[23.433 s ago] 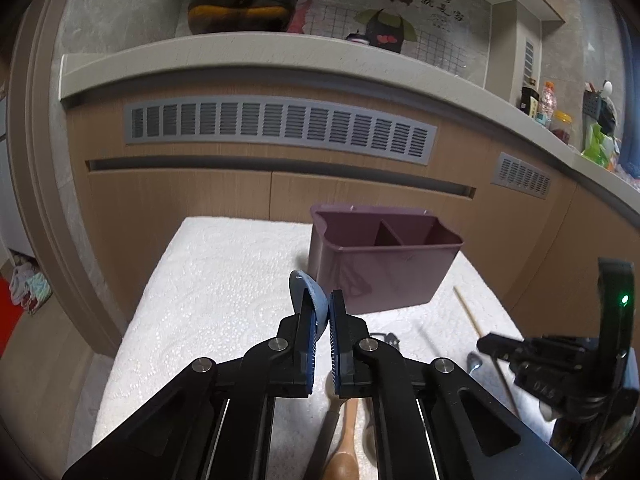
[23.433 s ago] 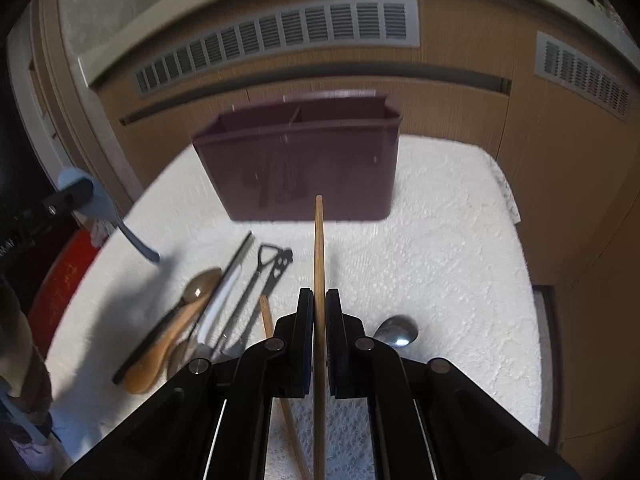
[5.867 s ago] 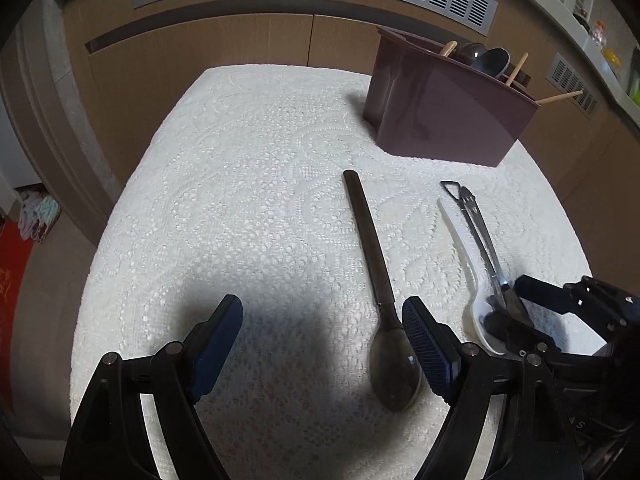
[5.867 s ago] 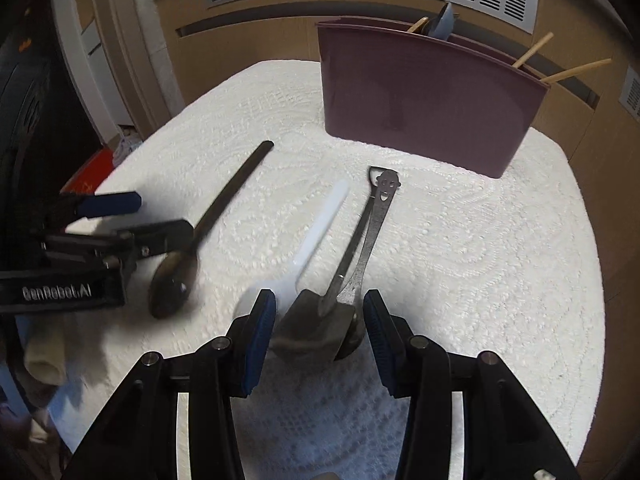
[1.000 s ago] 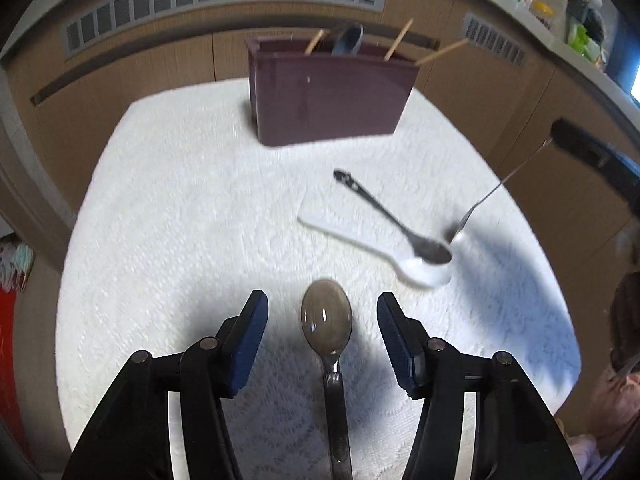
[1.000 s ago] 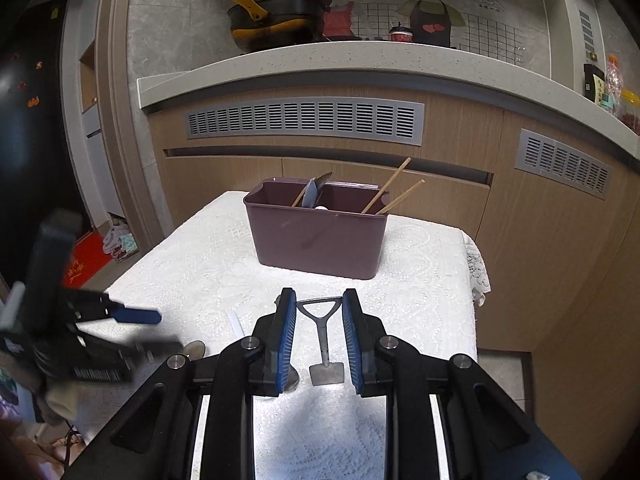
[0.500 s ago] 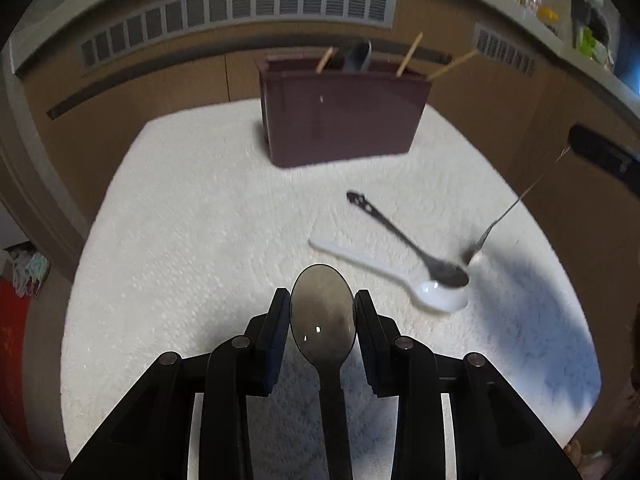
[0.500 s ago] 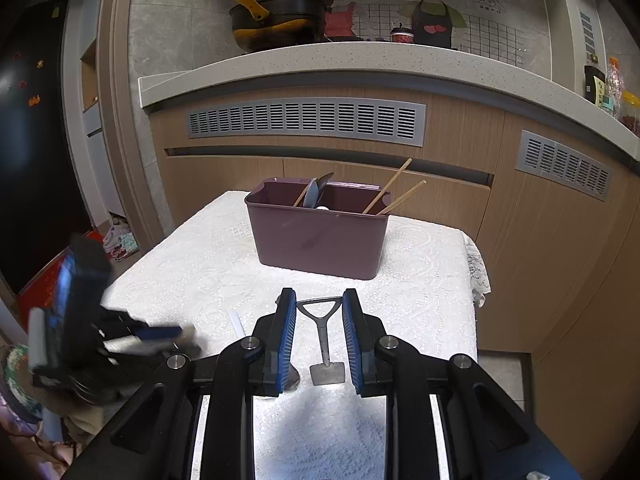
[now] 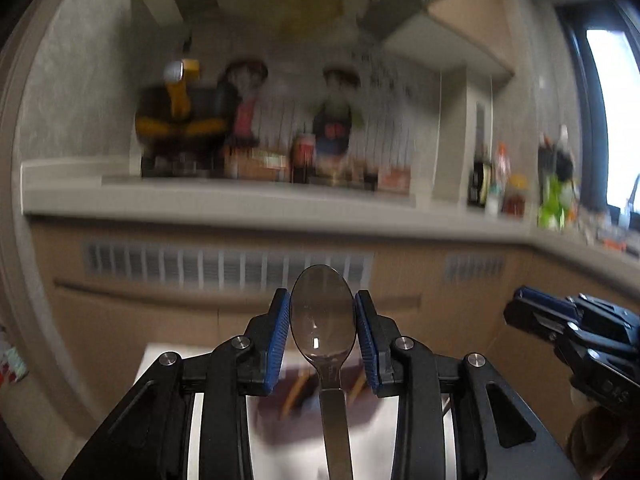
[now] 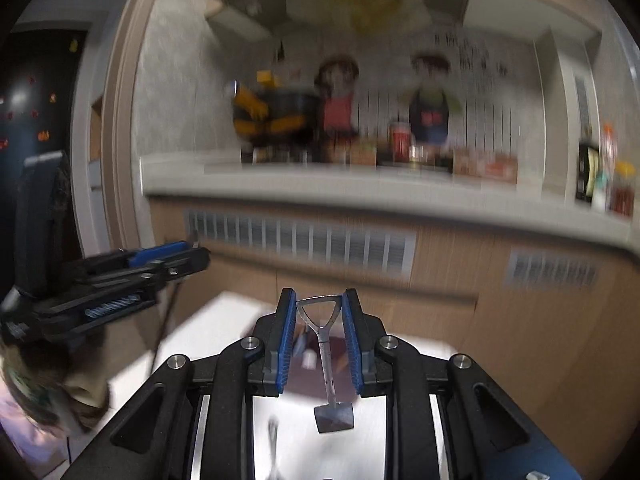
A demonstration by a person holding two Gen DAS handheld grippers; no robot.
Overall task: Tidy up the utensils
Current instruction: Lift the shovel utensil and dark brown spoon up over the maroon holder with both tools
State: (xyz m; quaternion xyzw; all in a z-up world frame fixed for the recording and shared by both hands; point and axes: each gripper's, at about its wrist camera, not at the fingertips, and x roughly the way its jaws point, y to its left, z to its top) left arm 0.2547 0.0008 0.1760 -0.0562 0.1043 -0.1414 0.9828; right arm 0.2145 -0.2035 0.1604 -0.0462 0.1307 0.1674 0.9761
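My left gripper (image 9: 322, 312) is shut on a dark metal spoon (image 9: 323, 320), bowl up between the blue pads, handle hanging down, lifted high. My right gripper (image 10: 319, 312) is shut on a small shovel-shaped metal spoon (image 10: 325, 344) by its triangular handle, blade hanging down. The maroon utensil holder (image 9: 316, 396) with wooden chopsticks shows blurred below the left gripper, and also in the right wrist view (image 10: 316, 360) behind the fingers. The right gripper (image 9: 560, 320) appears at the left view's right edge; the left gripper (image 10: 132, 268) at the right view's left.
The white cloth-covered table (image 10: 216, 328) lies below. Behind it stand wooden cabinets with vent grilles (image 9: 224, 264) and a counter (image 9: 240, 204) with a pot, jars and bottles. Another utensil (image 10: 274, 440) lies blurred on the cloth below the right gripper.
Both grippers have tilted and risen sharply with their utensils; the views now look at the counter and wall, blurred. The left gripper closed on the dark spoon and lifted it off the cloth.
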